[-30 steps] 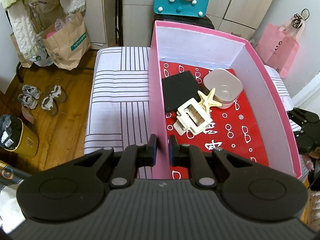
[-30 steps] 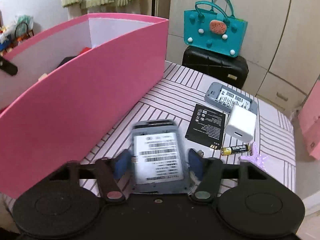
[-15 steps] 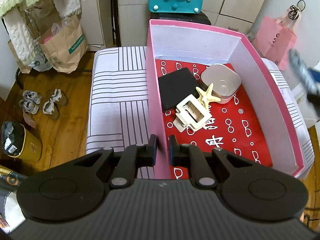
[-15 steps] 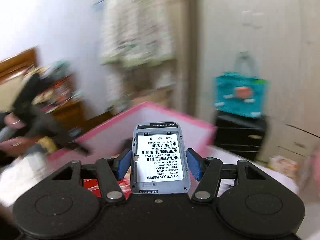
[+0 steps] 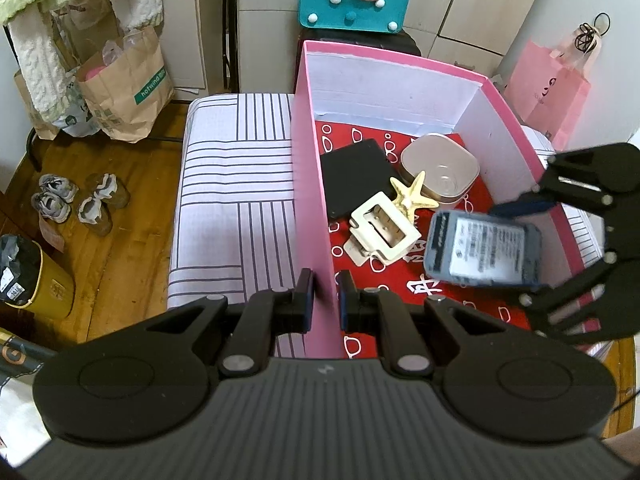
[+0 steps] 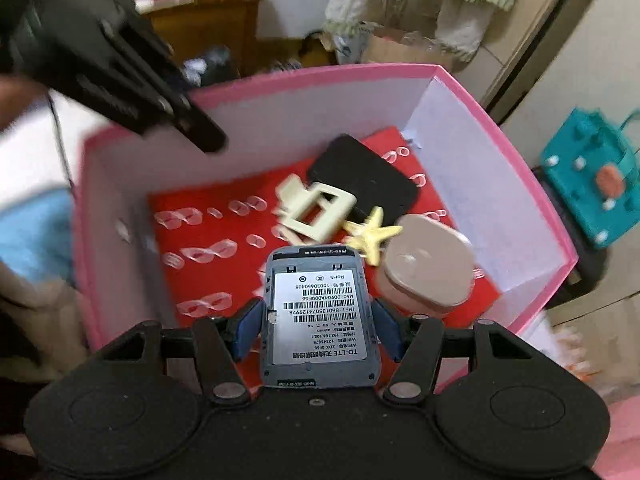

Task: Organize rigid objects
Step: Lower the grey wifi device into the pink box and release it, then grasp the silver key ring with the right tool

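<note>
Motion blur smears the grey device (image 5: 482, 250) and right gripper (image 5: 532, 240) in the left wrist view, the black pad (image 6: 366, 182), cream clip (image 6: 318, 210) and left gripper (image 6: 120, 64) blur in the right wrist view, and the teal bag (image 6: 596, 178) is cut by the edge.

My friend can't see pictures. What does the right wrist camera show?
The right gripper holds a grey device with a barcode label above an open pink cardboard box. Inside lie a black pad, cream clip and yellow starfish.
</note>
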